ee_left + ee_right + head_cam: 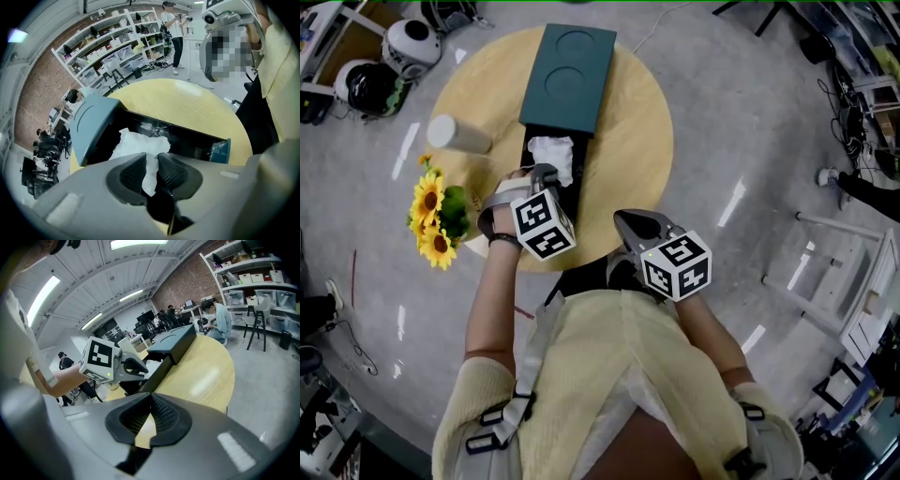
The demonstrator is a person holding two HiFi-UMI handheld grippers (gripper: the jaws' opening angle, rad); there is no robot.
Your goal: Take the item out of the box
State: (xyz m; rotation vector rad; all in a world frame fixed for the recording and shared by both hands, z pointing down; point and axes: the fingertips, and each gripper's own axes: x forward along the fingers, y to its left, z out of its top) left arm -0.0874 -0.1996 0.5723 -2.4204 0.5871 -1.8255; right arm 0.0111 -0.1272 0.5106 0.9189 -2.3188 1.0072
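On the round wooden table [633, 141] lies a long box with a dark teal lid [570, 75] slid back from its black tray [192, 140]. A crumpled white paper item [140, 145] lies in the open tray and also shows in the head view [551, 157]. My left gripper [151, 169] reaches into the tray, its ribbed pads closed on a hanging flap of that white paper. My right gripper [150, 397] is shut and empty. It is held back over the table's near edge [630, 223], apart from the box [173, 345].
A white cylinder [457, 134] lies at the table's left side, with a bunch of sunflowers [436, 211] beside it. Helmets [411, 42] sit on the floor at the far left. Shelving and other people stand in the background [171, 28].
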